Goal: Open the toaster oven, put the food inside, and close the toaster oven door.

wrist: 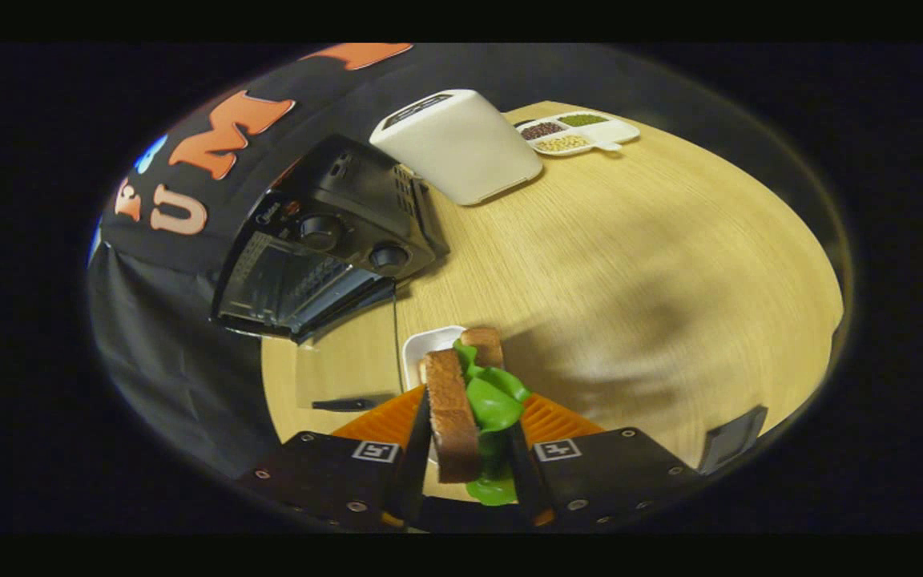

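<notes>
My gripper (471,421) is shut on a sandwich (452,413), toasted bread slices with green lettuce (497,401) sticking out, held on edge between both fingers and lifted off the table. A small white plate (423,346) lies just beyond the fingers, under the sandwich's far end. The black toaster oven (325,240) stands farther ahead and to the left, tilted in this view, with two knobs beside its cavity. Its glass door (345,361) hangs open, lying flat over the table, its dark handle (341,405) nearest to me.
A tall white box-like appliance (461,144) stands behind the oven. Beyond it lies a white divided dish (578,132) of beans and grains. The wooden table (630,264) spreads out to the right. A dark flat object (734,437) sits near its right edge.
</notes>
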`<control>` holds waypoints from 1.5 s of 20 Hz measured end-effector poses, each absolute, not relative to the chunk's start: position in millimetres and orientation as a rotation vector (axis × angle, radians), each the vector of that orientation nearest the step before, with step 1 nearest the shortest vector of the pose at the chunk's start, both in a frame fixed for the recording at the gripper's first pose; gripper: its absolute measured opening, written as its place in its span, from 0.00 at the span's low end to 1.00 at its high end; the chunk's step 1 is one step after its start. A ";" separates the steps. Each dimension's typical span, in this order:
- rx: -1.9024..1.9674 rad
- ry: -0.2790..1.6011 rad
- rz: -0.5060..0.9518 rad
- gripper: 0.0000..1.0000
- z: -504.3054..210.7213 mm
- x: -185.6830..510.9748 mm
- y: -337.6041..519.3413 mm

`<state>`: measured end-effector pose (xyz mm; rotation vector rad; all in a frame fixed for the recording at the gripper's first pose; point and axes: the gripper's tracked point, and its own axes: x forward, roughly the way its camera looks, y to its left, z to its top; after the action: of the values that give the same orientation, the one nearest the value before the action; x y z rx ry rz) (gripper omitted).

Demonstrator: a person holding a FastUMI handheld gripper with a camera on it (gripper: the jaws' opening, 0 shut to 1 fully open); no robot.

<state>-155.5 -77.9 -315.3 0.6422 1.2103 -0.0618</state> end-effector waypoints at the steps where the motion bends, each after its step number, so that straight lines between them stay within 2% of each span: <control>1: 0.644 1.192 -0.073 0.42 -310.5 -153.2 -78.9; 2: 0.625 1.179 -0.078 0.37 -307.0 -149.9 -79.8; 3: 0.614 1.166 -0.079 0.36 -300.9 -148.4 -79.5; 13: 0.606 0.964 0.038 0.35 -216.5 -89.3 -17.1; 19: 0.640 0.888 0.092 0.35 -224.3 -49.3 44.2; 30: 0.894 0.757 0.019 0.35 -268.7 16.9 106.9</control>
<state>16.9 106.9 -268.7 0.8940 0.7573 0.0193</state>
